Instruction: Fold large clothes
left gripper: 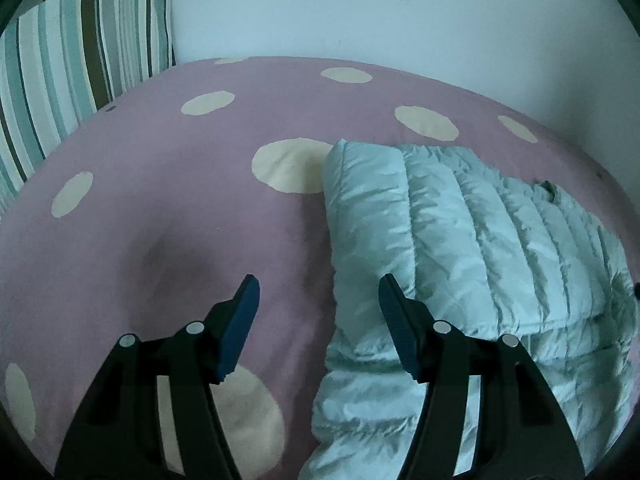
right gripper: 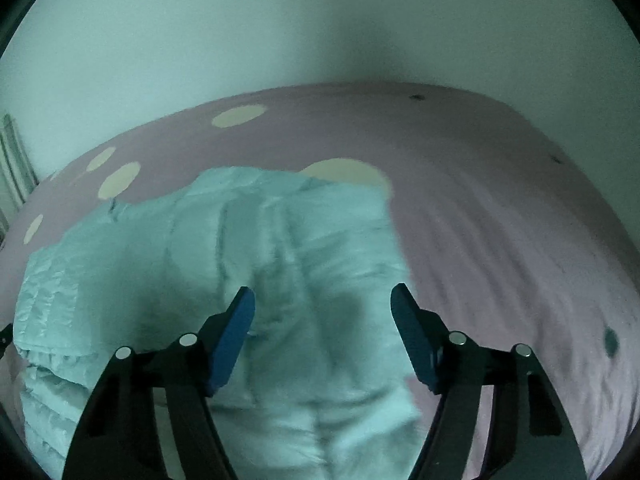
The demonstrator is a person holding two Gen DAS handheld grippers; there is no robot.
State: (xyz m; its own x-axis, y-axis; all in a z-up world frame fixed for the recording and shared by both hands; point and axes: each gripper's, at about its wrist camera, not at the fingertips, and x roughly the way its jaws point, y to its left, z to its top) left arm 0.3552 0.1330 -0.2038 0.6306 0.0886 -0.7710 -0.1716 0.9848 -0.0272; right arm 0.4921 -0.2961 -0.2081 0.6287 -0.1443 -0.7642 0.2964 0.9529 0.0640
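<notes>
Nearest, the left gripper [left gripper: 318,292] stands part open and empty over the bedsheet [left gripper: 180,220], with the puffer jacket [left gripper: 460,240] just to its right. The right gripper [right gripper: 322,300], also part open and holding nothing, hangs directly over the jacket's right half, so it is nearer. Though the right view is blurred, the jacket's long axis seems to run from the grippers toward the wall [left gripper: 360,8].

The puffer jacket [right gripper: 248,280] is motion-blurred, its lower part cut off.
</notes>
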